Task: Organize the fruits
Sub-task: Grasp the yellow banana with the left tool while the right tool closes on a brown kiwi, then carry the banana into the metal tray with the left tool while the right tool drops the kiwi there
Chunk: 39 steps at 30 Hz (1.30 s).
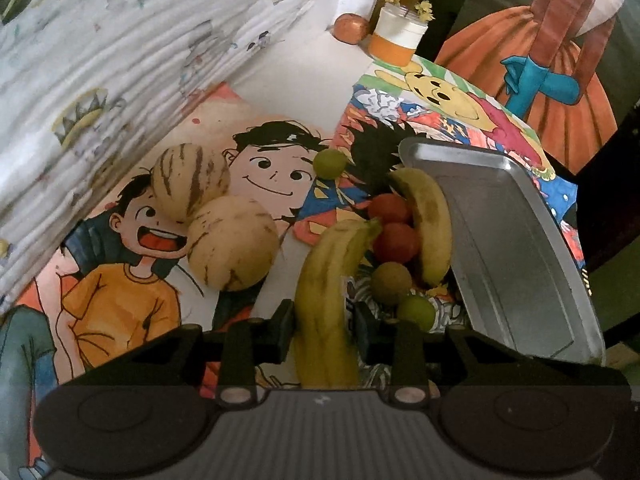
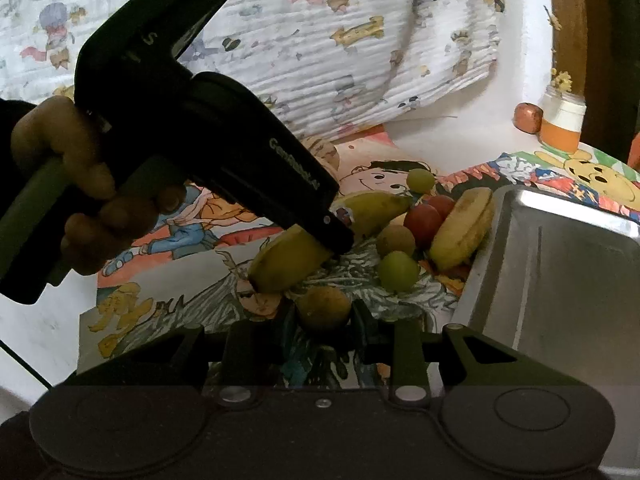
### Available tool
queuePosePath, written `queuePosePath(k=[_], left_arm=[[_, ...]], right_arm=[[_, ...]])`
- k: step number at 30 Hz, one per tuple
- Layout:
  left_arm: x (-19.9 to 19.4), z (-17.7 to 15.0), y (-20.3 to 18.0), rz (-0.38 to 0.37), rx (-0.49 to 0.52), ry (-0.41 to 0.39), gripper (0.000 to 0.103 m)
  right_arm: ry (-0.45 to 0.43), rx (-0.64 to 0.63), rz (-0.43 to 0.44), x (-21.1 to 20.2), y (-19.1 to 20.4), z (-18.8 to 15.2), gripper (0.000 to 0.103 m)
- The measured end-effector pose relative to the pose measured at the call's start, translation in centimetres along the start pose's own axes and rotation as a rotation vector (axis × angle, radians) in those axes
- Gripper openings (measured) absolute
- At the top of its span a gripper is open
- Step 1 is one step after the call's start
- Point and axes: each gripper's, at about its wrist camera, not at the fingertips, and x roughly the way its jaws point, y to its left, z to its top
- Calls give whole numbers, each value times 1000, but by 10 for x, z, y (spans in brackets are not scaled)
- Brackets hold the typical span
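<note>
My left claw [image 1: 320, 316] is clamped on a banana [image 1: 324, 300], both pads hard against its lower half, the fruit curving up and away from me. My right claw [image 2: 323, 314] is pinched narrow round a small brown fruit [image 2: 323, 307], round and dull-skinned, pads touching either side. From the right camera I can see the left gripper's black body coming in from the upper left, a hand [image 2: 80, 200] wrapped round its handle, its tip down on that same banana.

So I read this as the pick-up step: both fruits gripped, neither lifted, both apparently on the mat [image 1: 120, 292]. The next move, I reckon, is a lift and a carry right to the tray [image 1: 520, 264], which lies empty just beside the pile. The banana is long and held near one end, so it may swing; I'd keep it level. The brown fruit is round and could roll out of a loose pinch.

Outward now: a second banana [image 1: 430, 224] leans against the tray's rim, smooth yellow with dark flecks. Between the bananas sit two glossy red fruits [image 1: 394, 224], another brown one [image 1: 391, 282] and a green one [image 1: 416, 312]. A lone green one [image 1: 329, 163] lies farther off. Two pale, striped melons [image 1: 212, 216] touch each other on the left. The tray is brushed metal, shallow, with rounded corners. The mat is flat paper with bright cartoons; behind it hangs crinkled printed cloth [image 1: 100, 40].
</note>
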Motion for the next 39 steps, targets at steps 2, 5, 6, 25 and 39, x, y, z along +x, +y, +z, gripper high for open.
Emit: queuePosePath(k=[2, 5, 6, 25, 39], left_arm=[[-2, -1, 1, -1, -28, 5, 34], [-7, -9, 5, -52, -88, 21, 34], [-9, -15, 7, -74, -107, 19, 34], [-38, -44, 14, -213, -421, 2, 34], [6, -3, -78, -284, -235, 27, 34]], right_arm=[[-3, 20, 3, -5, -1, -3, 32], [-14, 56, 8, -12, -3, -8, 32], [-18, 70, 8, -15, -3, -10, 32], [-178, 316, -260, -61, -61, -16, 32], [-140, 343, -489, -83, -95, -45, 32]])
